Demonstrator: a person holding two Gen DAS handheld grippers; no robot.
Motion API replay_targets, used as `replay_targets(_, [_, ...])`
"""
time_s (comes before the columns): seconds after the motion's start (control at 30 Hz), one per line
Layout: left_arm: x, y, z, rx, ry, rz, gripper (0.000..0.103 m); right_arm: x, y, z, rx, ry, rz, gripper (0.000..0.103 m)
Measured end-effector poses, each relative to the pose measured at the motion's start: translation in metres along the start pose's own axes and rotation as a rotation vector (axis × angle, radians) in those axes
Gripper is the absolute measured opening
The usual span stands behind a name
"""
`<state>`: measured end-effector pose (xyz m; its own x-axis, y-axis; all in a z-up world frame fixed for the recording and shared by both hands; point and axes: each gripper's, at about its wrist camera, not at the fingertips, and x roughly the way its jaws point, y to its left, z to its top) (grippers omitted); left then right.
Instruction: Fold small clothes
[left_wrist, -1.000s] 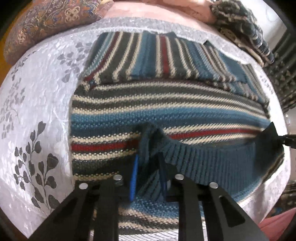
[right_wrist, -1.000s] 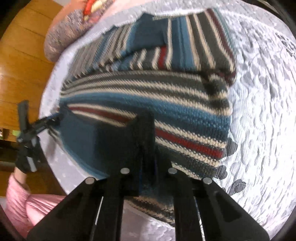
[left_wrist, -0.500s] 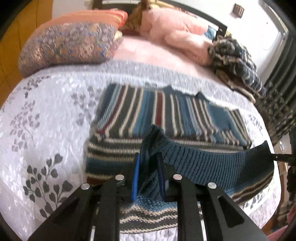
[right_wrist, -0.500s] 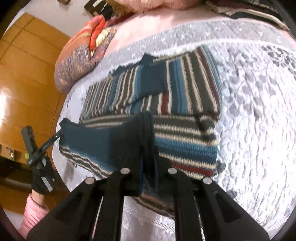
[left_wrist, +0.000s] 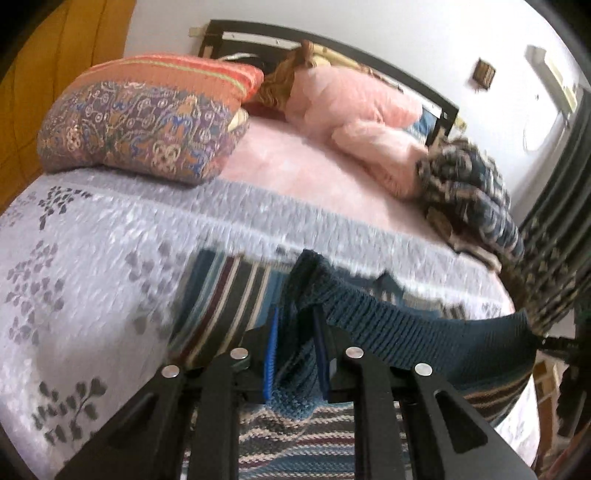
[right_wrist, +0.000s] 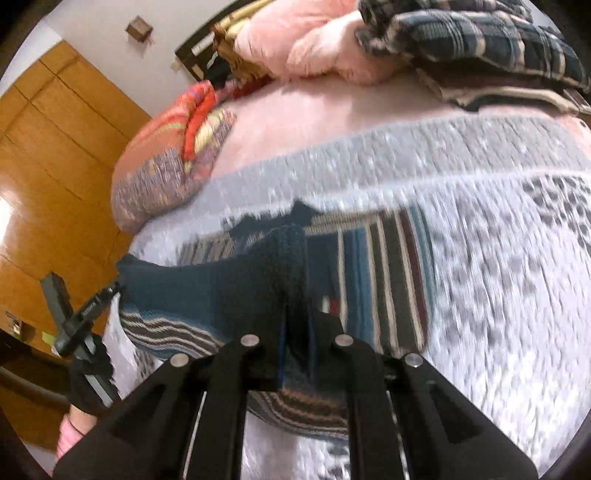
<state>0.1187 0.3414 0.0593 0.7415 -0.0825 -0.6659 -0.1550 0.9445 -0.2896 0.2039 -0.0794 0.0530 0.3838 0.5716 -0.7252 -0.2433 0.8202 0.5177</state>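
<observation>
- Since a second ago, both grippers have lifted the ribbed teal hem (left_wrist: 424, 325) of the striped knitted sweater (right_wrist: 388, 273) off the grey leaf-patterned bedspread (left_wrist: 92, 258), carrying it toward the collar.
- The left gripper (left_wrist: 293, 354) and the right gripper (right_wrist: 295, 343) each pinch the hem, jaws narrow.
- Judged: bottom-to-top fold is midway; the sweater's upper half lies flat on the bedspread.

1. The left hand-held gripper (left_wrist: 293, 354) has matte black angular arms, four round silver screws, and bright blue pads (left_wrist: 270, 360).
2. The right hand-held gripper (right_wrist: 295, 354) matches: black arms, silver screws.
3. Behind the far gripper, a black glove (right_wrist: 88, 384) and pink sleeve (right_wrist: 68, 439).
</observation>
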Motion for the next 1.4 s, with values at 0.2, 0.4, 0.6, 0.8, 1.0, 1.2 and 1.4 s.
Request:
replay_targets(0.2, [0.023,0.009,0.020,-0.124,-0.049,-0.038,0.018,0.018,-0.021,0.029,0.058,-0.043,0.034,0.008])
replay_targets(0.4, [0.048,-0.008,0.030,-0.037,-0.079,0.004,0.014,0.051,-0.043,0.047,0.077,-0.033,0.022,0.008])
replay_targets(0.6, [0.089,-0.010,0.027,0.015,0.029,0.072,0.015,0.092,-0.060,0.054,0.100,-0.003,-0.041,0.008])
replay_targets(0.8, [0.130,0.012,0.020,0.006,0.174,0.137,0.048,0.112,-0.084,0.047,0.144,0.030,-0.070,0.008])
replay_targets(1.0, [0.172,0.014,0.003,0.032,0.299,0.196,0.057,0.118,-0.085,0.051,0.121,0.023,-0.064,0.008])
replay_targets(1.2, [0.166,0.022,0.002,-0.014,0.220,0.195,0.056,0.096,-0.066,0.068,0.076,-0.079,0.035,0.008])
replay_targets(1.4, [0.169,0.028,0.001,-0.002,0.214,0.222,0.056,0.117,-0.087,0.071,0.117,-0.029,-0.094,0.008])
